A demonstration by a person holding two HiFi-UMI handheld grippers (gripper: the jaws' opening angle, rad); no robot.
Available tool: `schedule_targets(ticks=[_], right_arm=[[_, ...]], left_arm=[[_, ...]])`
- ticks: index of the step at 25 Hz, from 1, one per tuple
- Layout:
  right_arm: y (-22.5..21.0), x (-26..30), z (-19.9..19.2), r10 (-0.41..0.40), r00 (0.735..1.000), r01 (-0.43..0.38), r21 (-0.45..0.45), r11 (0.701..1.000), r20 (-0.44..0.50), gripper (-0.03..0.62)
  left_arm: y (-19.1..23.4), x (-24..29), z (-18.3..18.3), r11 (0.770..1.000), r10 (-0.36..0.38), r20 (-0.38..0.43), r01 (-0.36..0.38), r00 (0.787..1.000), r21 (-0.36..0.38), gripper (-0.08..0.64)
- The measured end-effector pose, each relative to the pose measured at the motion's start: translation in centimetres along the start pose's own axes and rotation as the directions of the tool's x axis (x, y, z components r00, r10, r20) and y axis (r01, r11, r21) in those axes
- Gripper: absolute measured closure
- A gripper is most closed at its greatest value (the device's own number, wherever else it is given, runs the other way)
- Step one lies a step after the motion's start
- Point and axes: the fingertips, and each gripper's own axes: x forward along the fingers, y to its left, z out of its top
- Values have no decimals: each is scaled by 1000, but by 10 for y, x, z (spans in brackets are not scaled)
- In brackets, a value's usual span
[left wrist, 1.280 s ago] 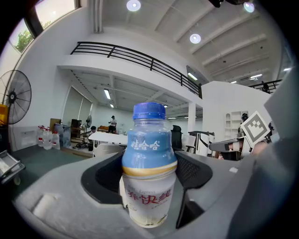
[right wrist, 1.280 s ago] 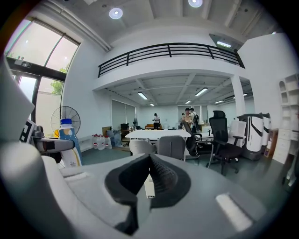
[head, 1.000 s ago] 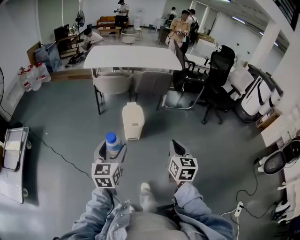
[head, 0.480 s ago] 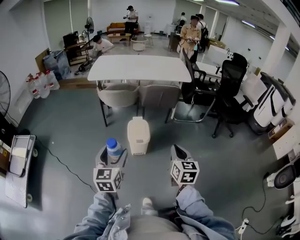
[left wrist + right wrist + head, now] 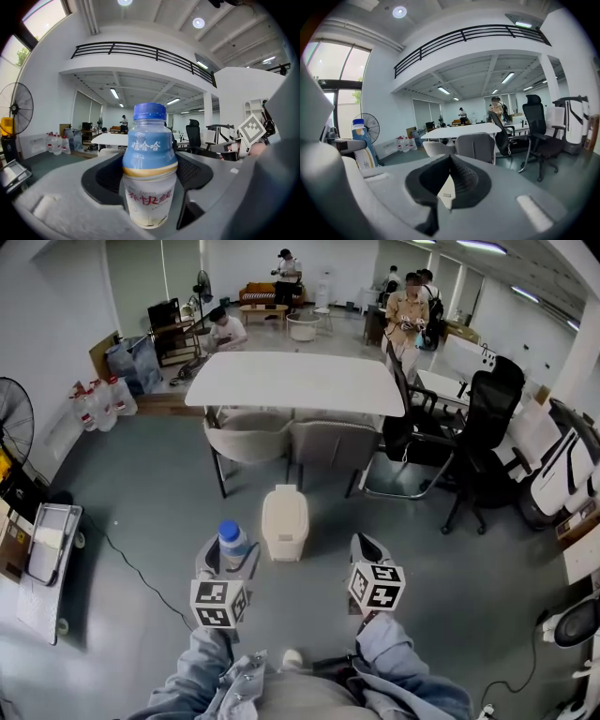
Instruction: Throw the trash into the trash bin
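The bottle [image 5: 232, 542] is the piece of trash. It has a blue cap, a light blue band at the top and a white lower part with red print. It stands upright between the jaws of the left gripper [image 5: 229, 557], which are closed on its body from both sides; in the left gripper view the bottle [image 5: 150, 164] fills the gap between the two dark pads. The bottle is held above the grey floor [image 5: 150, 493], near the person and a little to the left.

The trash bin [image 5: 285, 521] is cream coloured, with its lid down. It stands on the floor just beyond the two grippers and between them, slightly to the right of the bottle and not touching it.

The right gripper [image 5: 367, 551] is on the right, at about the same height as the left one. Its jaws are together, and nothing is between them in the right gripper view [image 5: 449, 177]. In this view the bottle [image 5: 363, 145] shows at the far left.

Farther away, behind the bin, there are two beige chairs [image 5: 246, 437] at a white table [image 5: 295, 382]. A black office chair [image 5: 487, 427] stands on the right, and a fan [image 5: 14, 418] on the left.
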Motion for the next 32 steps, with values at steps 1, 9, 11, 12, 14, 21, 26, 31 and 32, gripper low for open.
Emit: schedule_targets(ticks=[1,9,11,12,14,21,26,31,32], right_arm=[[-4,7,0,0,1000,0,4,1000,-5,589],[-16,69,-7,9,998,-8,10,1000,-64,589],[-20,86,-3,7,998,-7,9,1000,-69,589],[-21,96,2,4,998,-3,8,1000,-67,589],[-22,116,12,-1,998,1,3,1000,-61,589],[-22,203,52,-4,998,3,-18,1000,-55,589],[-18,270,74,-10,998,9,-16,1000,-59,589],[-7,326,85,3,998,-5,-21,1000,-64,589],[-6,334,86,6,998,-8,-24,1000,-65,589]], left_arm=[[1,6,-1,1000,5,-6,-5,1000,0,213],[20,65,-7,999,31,-42,-31,999,-16,213],[26,85,-4,999,30,-41,-31,999,-23,213],[31,95,-2,999,27,-39,-28,999,-25,213],[41,118,7,1000,19,-32,-19,999,-24,213],[87,210,41,1000,-1,-19,1,1000,-8,213],[128,270,55,1000,-5,-23,5,1000,-6,213],[167,313,52,1000,10,-33,-10,999,-26,213],[173,320,49,999,15,-38,-16,999,-31,213]])
